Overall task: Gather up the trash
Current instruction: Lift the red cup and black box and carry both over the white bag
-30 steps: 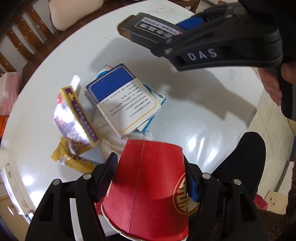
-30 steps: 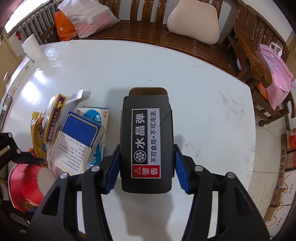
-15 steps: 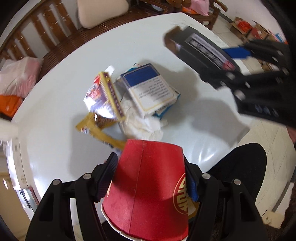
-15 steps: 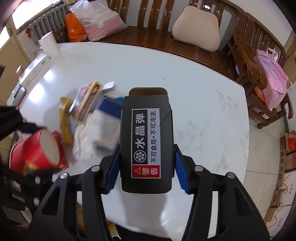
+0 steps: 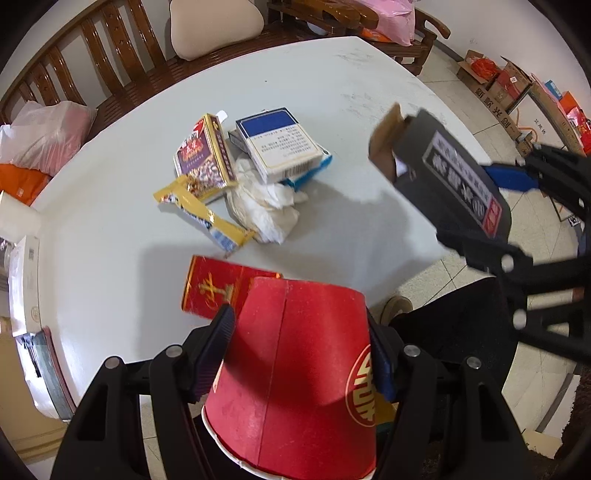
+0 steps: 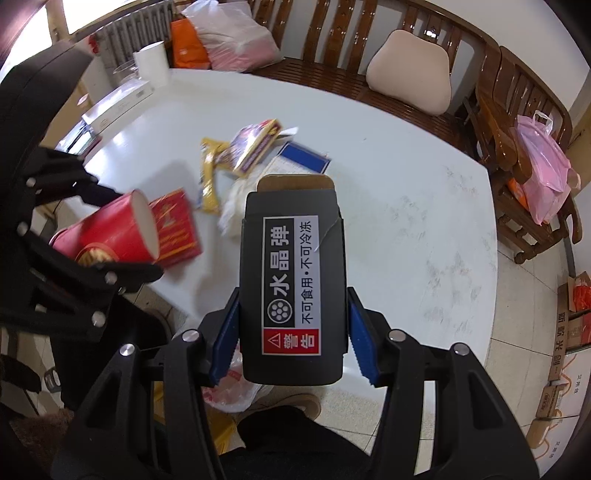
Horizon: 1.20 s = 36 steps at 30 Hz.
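Note:
My left gripper (image 5: pixel 301 345) is shut on a red paper cup (image 5: pixel 295 376) held bottom-forward over the table's near edge; the cup (image 6: pixel 107 232) also shows at the left of the right wrist view. My right gripper (image 6: pixel 293 332) is shut on a black box (image 6: pixel 291 280) with a white warning label, and this box (image 5: pixel 450 173) hangs at the right in the left wrist view. On the white round table (image 5: pixel 122 206) lie a blue-and-white box (image 5: pixel 280 144), a purple-and-gold packet (image 5: pixel 203 155), a yellow wrapper (image 5: pixel 207 214), crumpled tissue (image 5: pixel 266 206) and a flat red box (image 5: pixel 218 291).
A wooden bench (image 6: pixel 369 85) with a beige cushion (image 6: pixel 410 74) and plastic bags (image 6: pixel 229 33) curves behind the table. Cardboard boxes (image 5: pixel 498 85) stand on the tiled floor. A white plastic bag (image 6: pixel 232 387) lies on the floor below the right gripper. A person's dark trouser leg (image 6: pixel 291 443) and shoe (image 6: pixel 295 402) are near.
Both grippers have drawn back from the table's middle toward its near edge with cup and black box still gripped. The trash pile looks farther off, and the flat red box has come into sight.

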Each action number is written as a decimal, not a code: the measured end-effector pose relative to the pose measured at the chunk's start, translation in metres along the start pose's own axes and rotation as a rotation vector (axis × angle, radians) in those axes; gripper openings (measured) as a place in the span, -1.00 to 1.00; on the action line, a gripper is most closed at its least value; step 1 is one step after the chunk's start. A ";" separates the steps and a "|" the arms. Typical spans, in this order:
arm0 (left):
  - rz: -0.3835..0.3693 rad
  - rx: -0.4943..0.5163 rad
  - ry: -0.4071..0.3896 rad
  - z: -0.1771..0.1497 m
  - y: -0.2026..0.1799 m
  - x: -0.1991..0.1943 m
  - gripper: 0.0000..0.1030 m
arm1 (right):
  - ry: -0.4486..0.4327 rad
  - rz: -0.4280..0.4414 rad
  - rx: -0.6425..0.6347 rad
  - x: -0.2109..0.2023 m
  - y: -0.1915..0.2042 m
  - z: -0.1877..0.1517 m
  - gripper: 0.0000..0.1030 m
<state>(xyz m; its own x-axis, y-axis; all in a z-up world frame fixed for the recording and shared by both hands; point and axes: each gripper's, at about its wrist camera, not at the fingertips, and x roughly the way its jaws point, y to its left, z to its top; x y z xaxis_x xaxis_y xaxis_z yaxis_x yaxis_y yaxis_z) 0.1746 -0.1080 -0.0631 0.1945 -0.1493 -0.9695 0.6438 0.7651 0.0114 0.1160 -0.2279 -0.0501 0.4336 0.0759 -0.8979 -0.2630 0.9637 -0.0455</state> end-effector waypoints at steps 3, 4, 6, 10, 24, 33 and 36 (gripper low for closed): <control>0.004 -0.008 -0.008 -0.016 -0.005 -0.001 0.25 | 0.000 0.011 -0.010 -0.004 0.011 -0.017 0.03; 0.001 -0.010 -0.009 -0.020 -0.007 -0.002 0.25 | -0.001 0.014 -0.011 -0.005 0.014 -0.023 0.03; -0.016 -0.019 -0.017 -0.032 -0.010 -0.004 0.25 | 0.000 0.023 -0.017 -0.006 0.021 -0.034 0.03; -0.022 -0.032 -0.035 -0.055 -0.014 -0.001 0.25 | 0.007 0.030 -0.036 -0.007 0.037 -0.057 0.03; -0.011 -0.074 -0.023 -0.138 -0.026 0.040 0.25 | 0.062 0.089 -0.075 0.022 0.090 -0.120 0.03; -0.114 -0.116 -0.019 -0.160 -0.018 0.084 0.25 | 0.091 0.090 -0.014 0.076 0.101 -0.140 0.03; -0.105 -0.133 -0.003 -0.163 -0.014 0.106 0.25 | 0.102 0.074 0.011 0.099 0.101 -0.146 0.03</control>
<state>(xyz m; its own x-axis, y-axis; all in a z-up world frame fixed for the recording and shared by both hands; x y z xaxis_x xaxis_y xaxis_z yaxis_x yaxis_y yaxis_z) 0.0662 -0.0325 -0.2063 0.1339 -0.2342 -0.9629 0.5567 0.8216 -0.1224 0.0068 -0.1601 -0.2078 0.3229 0.1207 -0.9387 -0.2813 0.9593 0.0265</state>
